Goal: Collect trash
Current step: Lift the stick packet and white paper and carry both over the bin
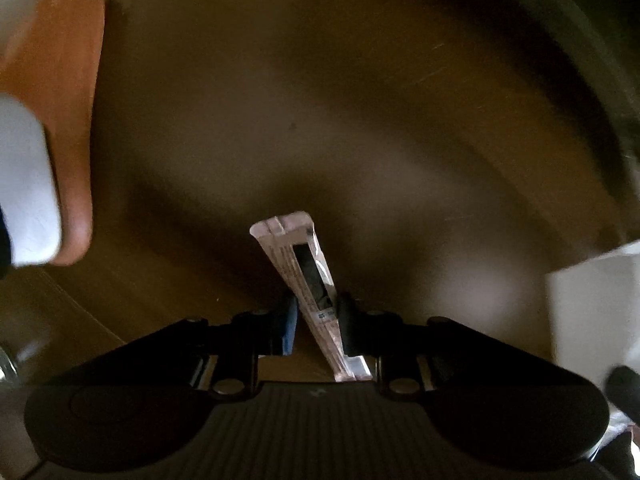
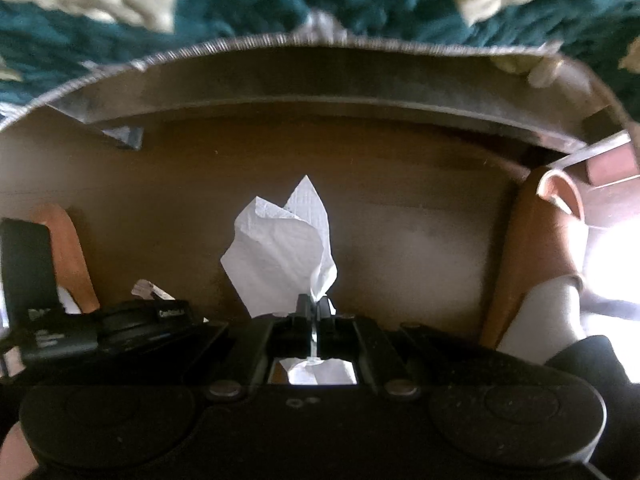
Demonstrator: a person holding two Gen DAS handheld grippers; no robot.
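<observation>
Two claws are loaded. The left claw clamps a long clear plastic wrapper, long axis pointing forward. The right claw pinches a crumpled white tissue above the brown counter.

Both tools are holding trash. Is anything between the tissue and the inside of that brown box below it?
Nothing visible. The right tool grips the white tissue over the box's bare brown inside, within its rim. The left tool, holding a clear wrapper, sits off to one side.
</observation>
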